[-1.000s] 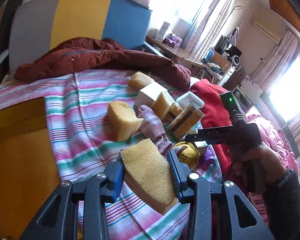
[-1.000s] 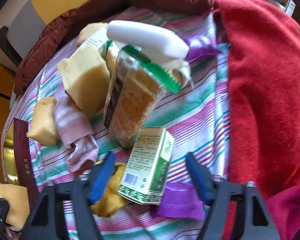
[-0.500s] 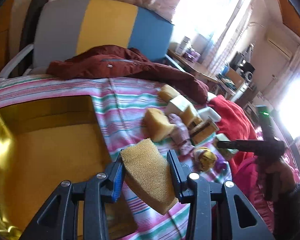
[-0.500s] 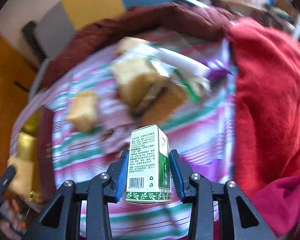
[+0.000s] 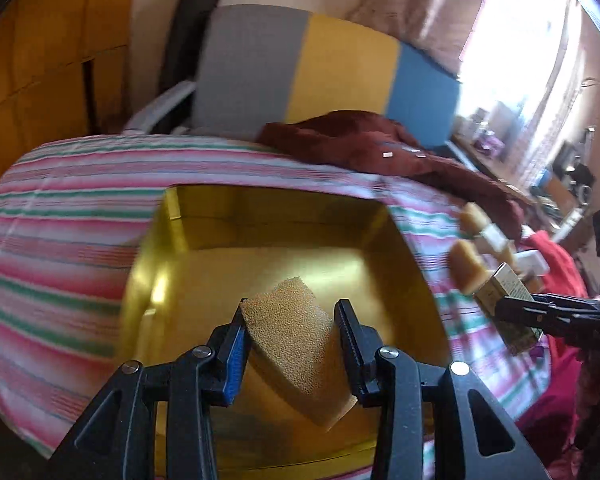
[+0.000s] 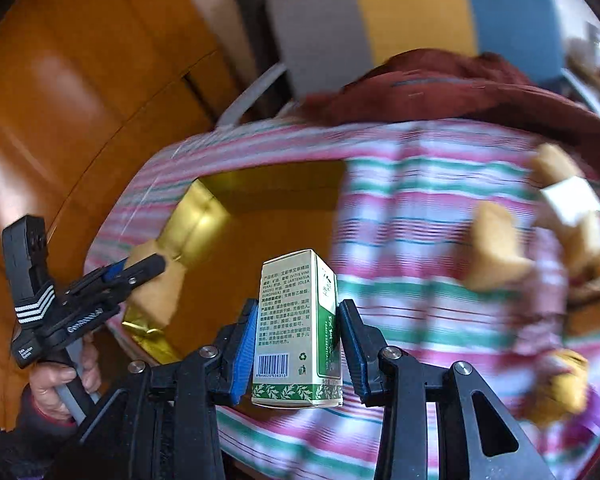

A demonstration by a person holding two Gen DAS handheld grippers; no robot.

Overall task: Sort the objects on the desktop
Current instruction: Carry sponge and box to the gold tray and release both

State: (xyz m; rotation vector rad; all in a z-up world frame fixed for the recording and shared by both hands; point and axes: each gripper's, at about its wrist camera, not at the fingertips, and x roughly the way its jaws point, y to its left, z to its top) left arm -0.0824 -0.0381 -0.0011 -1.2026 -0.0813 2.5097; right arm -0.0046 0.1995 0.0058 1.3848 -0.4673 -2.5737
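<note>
Both grippers have swung from the pile toward the gold box (image 5: pixel 260 216), where the left gripper (image 5: pixel 290 344), clamped on its sponge (image 5: pixel 292 340), hangs directly over the cavity, nearer than the right gripper (image 6: pixel 298 334) pinching the upright green carton (image 6: pixel 296 328)

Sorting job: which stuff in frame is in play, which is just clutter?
In play:
- tan sponge wedge in left tongs
- green-white carton in right tongs
- gold open box

Clutter:
- maroon jacket
- red blanket
- striped sheet
</note>
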